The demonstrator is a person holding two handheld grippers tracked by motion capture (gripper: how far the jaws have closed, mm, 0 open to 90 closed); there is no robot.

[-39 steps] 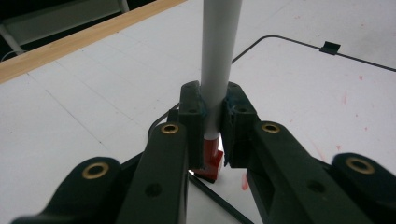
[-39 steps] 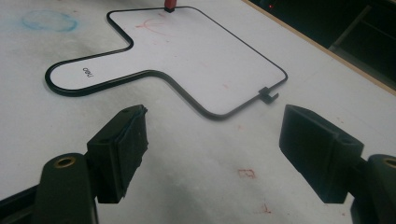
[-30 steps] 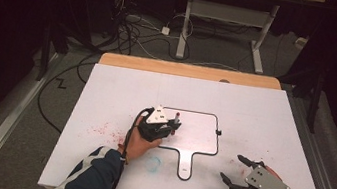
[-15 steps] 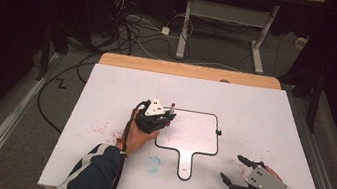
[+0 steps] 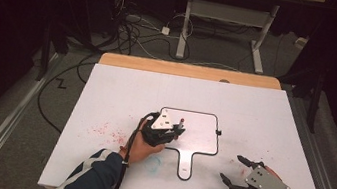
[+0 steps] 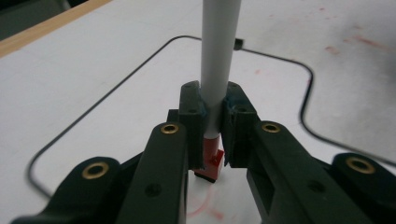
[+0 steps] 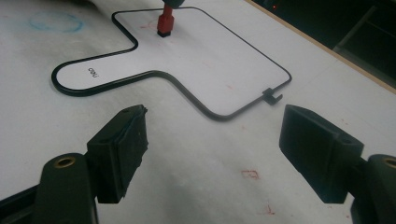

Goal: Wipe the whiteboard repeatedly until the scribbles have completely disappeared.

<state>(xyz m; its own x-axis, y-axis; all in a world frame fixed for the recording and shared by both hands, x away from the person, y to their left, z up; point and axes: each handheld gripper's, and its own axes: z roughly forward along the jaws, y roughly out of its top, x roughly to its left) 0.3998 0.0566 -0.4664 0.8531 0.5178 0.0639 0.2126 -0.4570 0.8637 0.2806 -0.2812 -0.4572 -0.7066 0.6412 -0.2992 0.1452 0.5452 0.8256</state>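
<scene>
While your left tongs (image 5: 177,131) pinch the marker (image 6: 217,70) tip-down on the whiteboard (image 5: 201,135) and the right tongs (image 5: 236,170) idle spread, tilting could smear the stroke.

bare table (image 5: 121,92), marker (image 6: 217,70) upright on whiteboard (image 5: 203,135)

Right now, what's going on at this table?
A person holds a claw in each hand. The left claw is shut on a marker, red end down over the small whiteboard with a black rim and a handle. A faint red mark shows on the board by the tip; whether the tip touches I cannot tell. The right claw is open and holds nothing, low over the table to the right of the board. Red smudges and a blue scribble mark the table sheet.
</scene>
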